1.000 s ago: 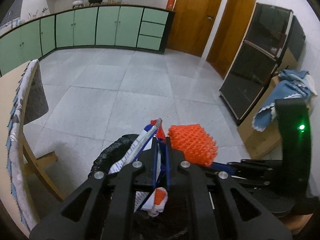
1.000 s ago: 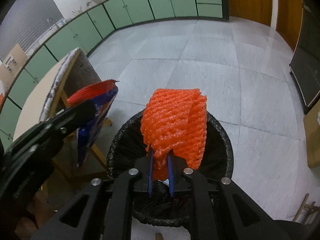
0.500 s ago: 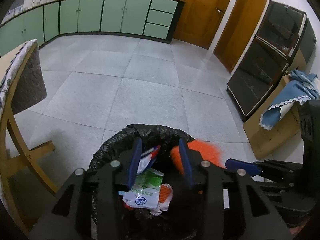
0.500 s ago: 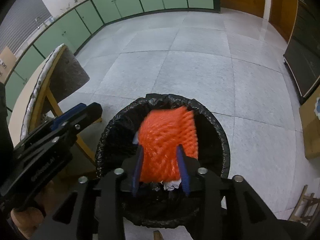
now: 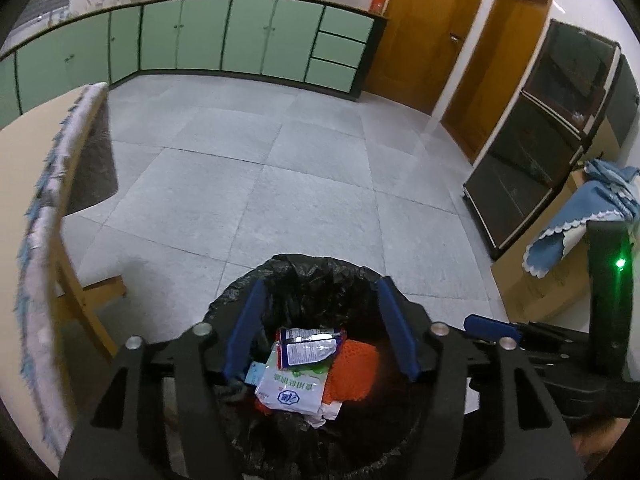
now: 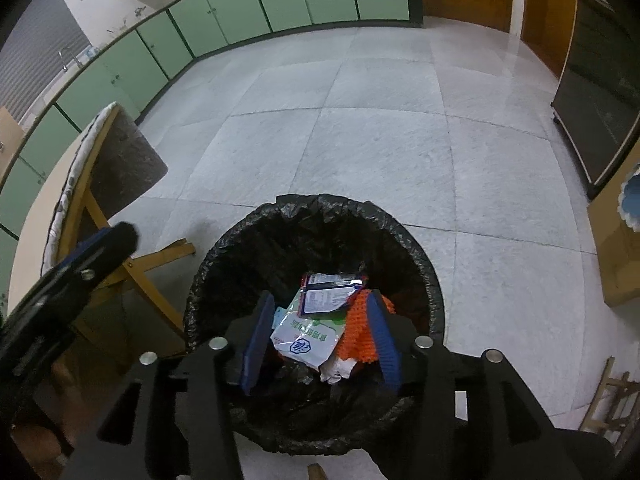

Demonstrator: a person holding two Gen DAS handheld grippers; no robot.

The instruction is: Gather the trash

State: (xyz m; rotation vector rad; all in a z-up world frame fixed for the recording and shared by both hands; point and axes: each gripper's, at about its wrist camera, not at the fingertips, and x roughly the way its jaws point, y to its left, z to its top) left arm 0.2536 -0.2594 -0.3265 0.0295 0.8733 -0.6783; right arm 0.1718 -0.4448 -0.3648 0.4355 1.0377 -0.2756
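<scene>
A bin lined with a black bag stands on the tiled floor below both grippers. Inside it lie a blue and red snack wrapper, an orange foam net and a white and green packet. My left gripper hangs over the bin, its jaws opening with nothing between them. My right gripper also hangs over the bin, jaws opening and holding nothing; the trash lies well below its blue fingers. In the right wrist view, the left gripper shows at the left.
A wooden table with a patterned cloth edge and slanted legs stands close to the bin's left. A cardboard box draped with a blue cloth and dark glass cabinets are on the right. Green cupboards line the far wall.
Both grippers have gone from shut to open. The snack wrapper left the left gripper and the orange foam net left the right one; both now lie in the bin.
</scene>
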